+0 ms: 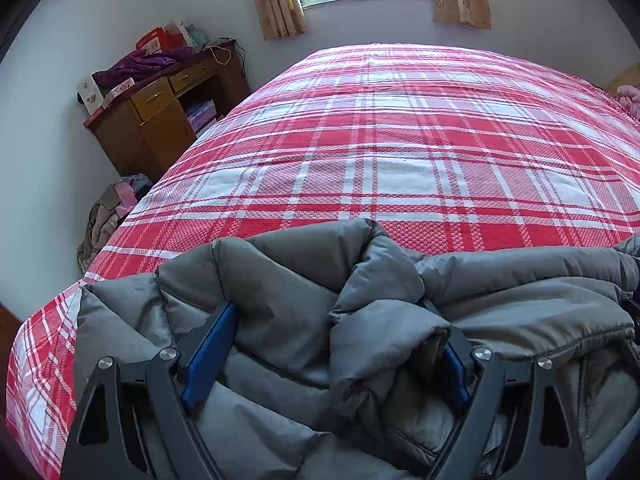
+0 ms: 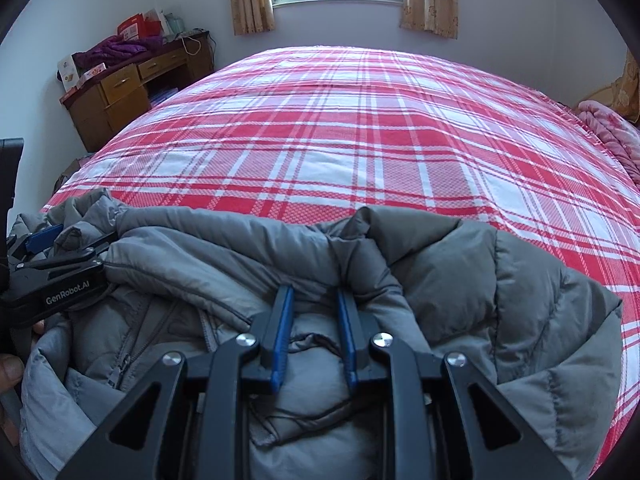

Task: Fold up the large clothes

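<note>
A grey padded jacket is seen bunched on the near edge of the bed, which is covered by a red and white checked spread. The left gripper is spread wide, with a thick fold of the jacket bulging between its blue pads. The right gripper is drawn nearly closed, and a thin ridge of the jacket is pinched at its tips. A wooden desk is seen beyond the bed's far left side.

The grey jacket hides the left gripper's right fingertip and runs off the bottom edge.
</note>
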Demonstrator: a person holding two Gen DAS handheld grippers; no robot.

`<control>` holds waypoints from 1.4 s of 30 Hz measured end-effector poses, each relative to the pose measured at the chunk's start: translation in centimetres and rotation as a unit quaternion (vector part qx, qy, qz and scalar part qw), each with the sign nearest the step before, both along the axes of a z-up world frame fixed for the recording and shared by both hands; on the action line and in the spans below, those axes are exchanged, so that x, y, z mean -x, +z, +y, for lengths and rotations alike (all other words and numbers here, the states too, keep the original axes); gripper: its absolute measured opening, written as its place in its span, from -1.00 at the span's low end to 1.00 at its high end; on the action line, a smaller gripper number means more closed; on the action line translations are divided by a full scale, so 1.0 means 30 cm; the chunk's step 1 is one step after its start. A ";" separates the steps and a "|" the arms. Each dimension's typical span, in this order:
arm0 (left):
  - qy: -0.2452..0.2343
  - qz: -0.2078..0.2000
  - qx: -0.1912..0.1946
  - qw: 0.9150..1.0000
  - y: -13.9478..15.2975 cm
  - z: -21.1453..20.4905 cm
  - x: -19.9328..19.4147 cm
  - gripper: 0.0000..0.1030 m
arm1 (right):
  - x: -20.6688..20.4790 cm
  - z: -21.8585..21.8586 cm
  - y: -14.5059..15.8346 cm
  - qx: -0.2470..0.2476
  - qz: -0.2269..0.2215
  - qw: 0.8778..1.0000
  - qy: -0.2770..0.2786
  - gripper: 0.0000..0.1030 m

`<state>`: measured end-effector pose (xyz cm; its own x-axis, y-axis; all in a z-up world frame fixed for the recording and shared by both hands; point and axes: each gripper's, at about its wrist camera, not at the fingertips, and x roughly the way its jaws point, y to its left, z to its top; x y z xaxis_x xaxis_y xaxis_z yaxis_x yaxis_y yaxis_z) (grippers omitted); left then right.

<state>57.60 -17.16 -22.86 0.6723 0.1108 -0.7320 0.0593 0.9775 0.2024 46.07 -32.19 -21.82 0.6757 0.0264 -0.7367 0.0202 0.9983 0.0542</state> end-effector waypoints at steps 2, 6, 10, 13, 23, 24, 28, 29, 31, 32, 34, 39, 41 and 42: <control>0.000 0.000 0.000 1.000 0.000 0.000 0.000 0.73 | 0.000 0.000 0.000 0.000 0.000 1.000 0.000 -0.54; 0.000 0.000 -0.001 1.000 -0.001 0.000 -0.001 0.73 | -0.001 0.001 -0.001 0.001 0.000 1.000 0.000 -0.54; 0.000 0.000 -0.001 1.000 -0.001 0.000 0.000 0.73 | -0.001 0.000 -0.001 0.000 0.000 1.000 0.000 -0.54; 0.000 0.001 -0.002 1.000 -0.003 0.000 -0.002 0.73 | -0.001 0.001 -0.001 0.000 0.001 1.000 0.000 -0.54; -0.024 -0.001 0.029 0.999 0.191 0.104 0.076 0.75 | 0.025 -0.044 0.051 -0.004 0.009 1.000 0.009 -0.34; -0.028 -0.008 0.036 0.999 0.222 0.131 0.114 0.75 | 0.058 -0.063 0.075 -0.006 0.003 1.000 0.004 0.01; -0.051 -0.031 0.041 0.997 0.302 0.288 0.371 0.75 | 0.300 -0.159 0.157 -0.023 -0.011 1.000 -0.013 0.42; -0.052 -0.032 0.029 0.998 0.293 0.328 0.449 0.76 | 0.349 -0.168 0.158 -0.027 -0.004 1.000 -0.014 0.42; -0.052 -0.022 0.010 0.998 0.257 0.396 0.576 0.76 | 0.511 -0.202 0.131 -0.031 0.017 0.999 -0.027 0.42; -0.052 -0.012 0.002 0.999 0.223 0.442 0.662 0.76 | 0.581 -0.210 0.113 -0.030 0.027 0.999 -0.033 0.42; -0.043 0.004 -0.010 0.999 0.174 0.502 0.770 0.76 | 0.711 -0.221 0.084 -0.036 0.043 0.998 -0.042 0.42; -0.044 0.045 -0.025 0.998 0.042 0.644 1.057 0.76 | 1.018 -0.228 0.053 -0.051 0.051 0.995 -0.064 0.42; -0.040 0.036 -0.030 0.998 0.032 0.679 1.126 0.75 | 1.140 -0.234 0.033 -0.057 0.053 0.994 -0.073 0.42; -0.037 0.035 -0.024 0.998 0.034 0.698 1.153 0.75 | 1.179 -0.231 0.025 -0.058 0.055 0.994 -0.076 0.42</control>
<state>23.01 3.78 -21.85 0.6279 0.0985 -0.7720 0.1472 0.9590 0.2420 10.71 -39.13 -21.06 0.5936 0.0195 -0.8046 0.1815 0.9707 0.1574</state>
